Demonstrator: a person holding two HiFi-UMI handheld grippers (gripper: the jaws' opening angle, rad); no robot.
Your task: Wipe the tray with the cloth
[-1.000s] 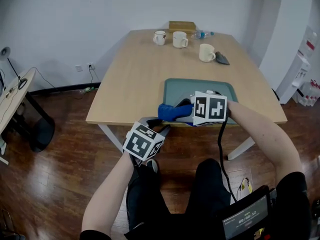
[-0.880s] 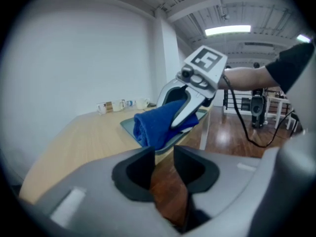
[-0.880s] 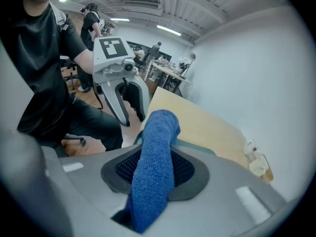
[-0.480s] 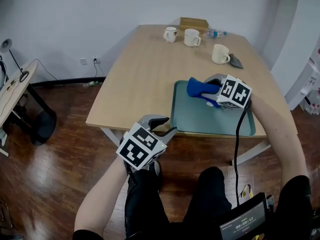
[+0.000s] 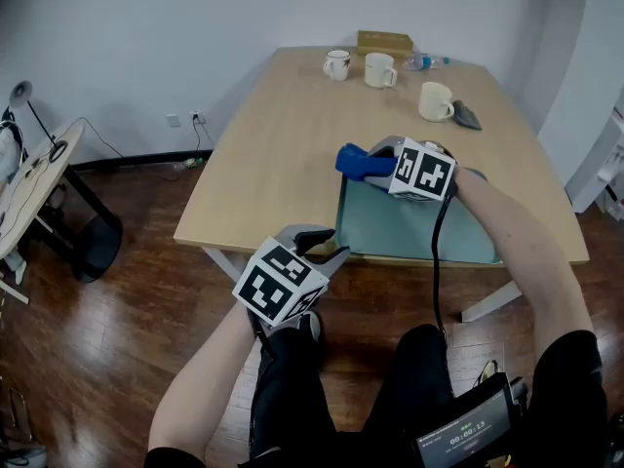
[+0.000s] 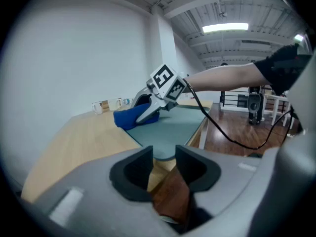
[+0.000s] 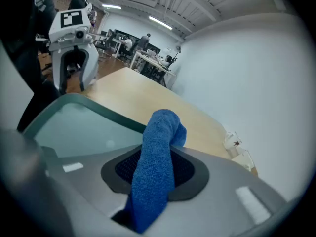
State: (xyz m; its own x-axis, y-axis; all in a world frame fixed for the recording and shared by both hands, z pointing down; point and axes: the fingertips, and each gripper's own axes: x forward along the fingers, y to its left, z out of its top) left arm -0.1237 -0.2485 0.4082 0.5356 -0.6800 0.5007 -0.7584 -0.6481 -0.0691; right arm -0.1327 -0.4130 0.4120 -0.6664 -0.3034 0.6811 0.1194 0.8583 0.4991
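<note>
Right gripper (image 5: 382, 156): I have it clamped on the blue cloth (image 5: 353, 161). In the right gripper view a thick fold of it stands up between the jaws.
Cloth position: it is at the 10 o'clock corner of the tray (image 5: 405, 230). In the left gripper view it sits low over the tray's rim where that meets the worktop (image 5: 283, 135).
Tray: teal and shallow, it lies flat at the near right of the worktop, with one edge along the worktop's near edge.
Left gripper (image 5: 314, 242): I hold it off the worktop, out over the wooden floor (image 5: 127, 339), at about 7 o'clock from the tray. Its jaws stand apart and have just been opening, with nothing between them. Through the gap I see the tray's near corner and the floor.
Far end of worktop: three mugs (image 5: 379, 69) stand toward 12 o'clock, well apart from the tray. A small box (image 5: 382, 42) and a lying bottle (image 5: 426, 61) are behind them.
</note>
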